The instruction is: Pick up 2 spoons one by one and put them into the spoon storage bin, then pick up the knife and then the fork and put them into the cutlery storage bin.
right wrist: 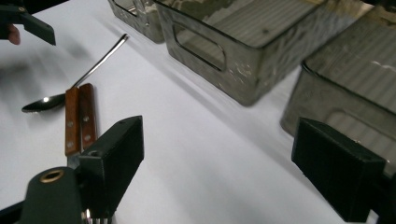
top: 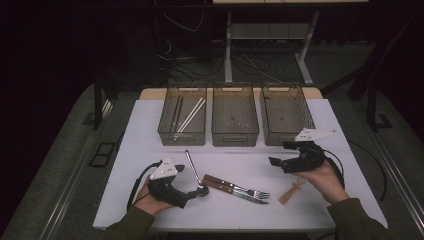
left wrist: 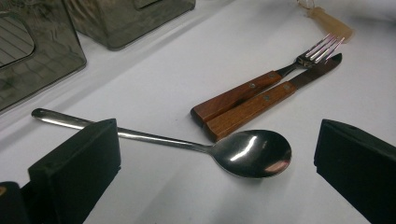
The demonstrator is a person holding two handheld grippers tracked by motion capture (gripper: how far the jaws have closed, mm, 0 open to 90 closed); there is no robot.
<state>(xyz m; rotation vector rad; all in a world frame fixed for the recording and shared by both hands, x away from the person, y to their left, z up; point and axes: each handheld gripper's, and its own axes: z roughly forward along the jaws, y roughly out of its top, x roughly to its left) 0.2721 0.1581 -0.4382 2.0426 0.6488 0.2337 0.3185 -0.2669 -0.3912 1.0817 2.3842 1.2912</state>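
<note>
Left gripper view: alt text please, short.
A spoon lies on the white table between two open black jaws. Beyond its bowl, a wood-handled fork and knife lie side by side; grey bins stand upper left.

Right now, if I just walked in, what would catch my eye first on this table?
Probably the three see-through bins lined up at the table's far edge, the left one holding chopsticks. Then the cutlery near the front: a shiny spoon between the open jaws of the left hand-held gripper, beside a wooden-handled fork and knife.
</note>
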